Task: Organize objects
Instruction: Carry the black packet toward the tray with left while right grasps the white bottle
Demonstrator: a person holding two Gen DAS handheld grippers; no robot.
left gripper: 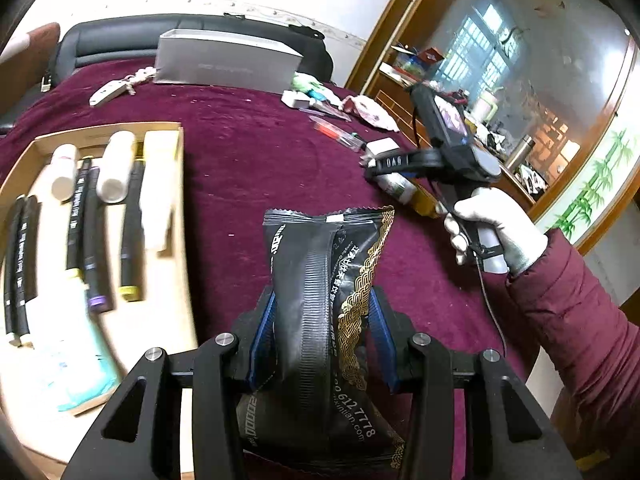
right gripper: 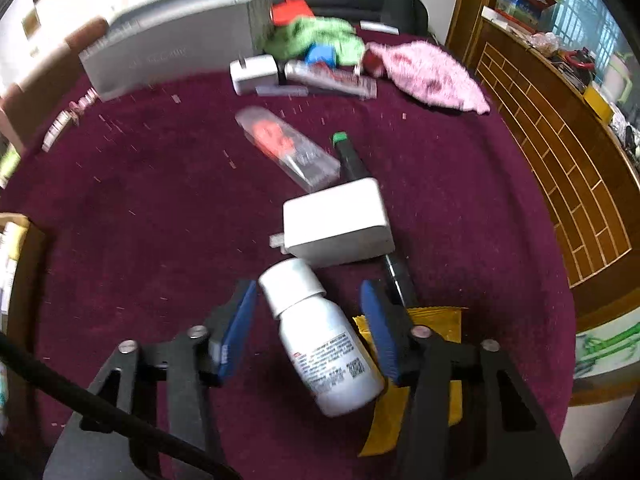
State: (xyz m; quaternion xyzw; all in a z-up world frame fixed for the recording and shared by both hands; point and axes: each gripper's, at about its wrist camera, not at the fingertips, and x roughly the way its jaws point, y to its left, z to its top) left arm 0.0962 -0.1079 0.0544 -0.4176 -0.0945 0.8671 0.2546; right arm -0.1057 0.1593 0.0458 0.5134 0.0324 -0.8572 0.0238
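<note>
The left gripper (left gripper: 322,336) is clamping the black snack packet (left gripper: 324,280), holding it above the table beside the wooden tray (left gripper: 182,216), likely for sorting. The right gripper (right gripper: 308,328) is standing apart around the white bottle (right gripper: 320,336), not yet pressing it, on the maroon cloth (right gripper: 160,200).
</note>
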